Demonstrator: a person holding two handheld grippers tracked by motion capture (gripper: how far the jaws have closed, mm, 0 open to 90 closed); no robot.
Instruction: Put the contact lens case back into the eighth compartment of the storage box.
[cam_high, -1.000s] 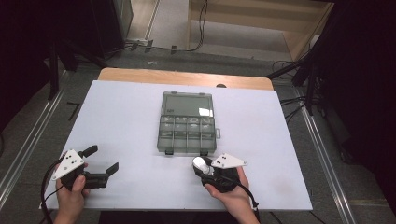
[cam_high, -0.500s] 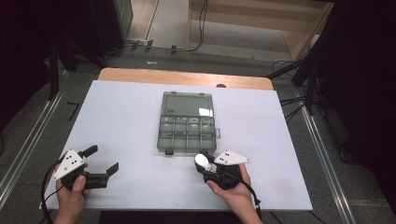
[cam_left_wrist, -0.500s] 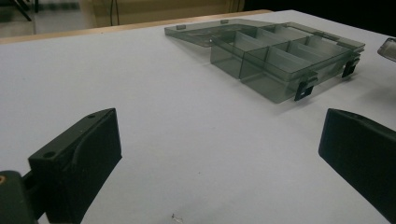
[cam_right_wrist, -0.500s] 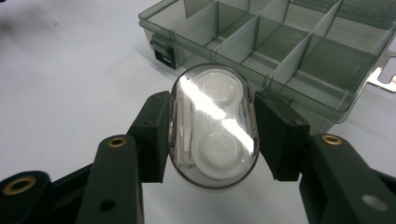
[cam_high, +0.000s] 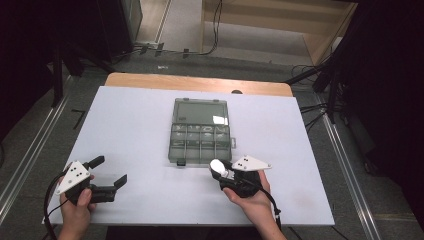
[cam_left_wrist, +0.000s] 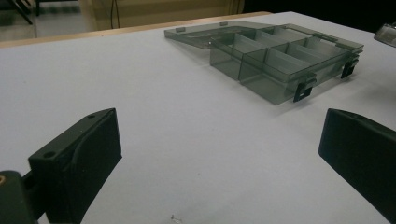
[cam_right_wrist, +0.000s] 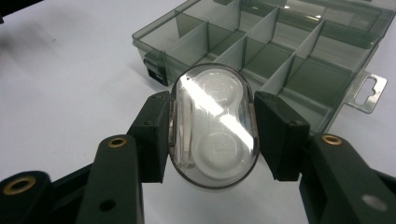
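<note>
Clear oval plastic contact-lens case (cam_right_wrist: 214, 125) clamped across its short sides in the right tongs (cam_right_wrist: 212, 135), long axis pointing toward the smoky compartmented plastic box (cam_high: 200, 136) lying open just ahead on the white desk (cam_high: 135, 125). Left tongs (cam_high: 109, 171) released, parted wide, well apart at left.

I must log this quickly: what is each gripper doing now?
Left gripper: open, holding nothing, near the table.
Right gripper: closed on a small clear case, in front of the open divided box.
</note>
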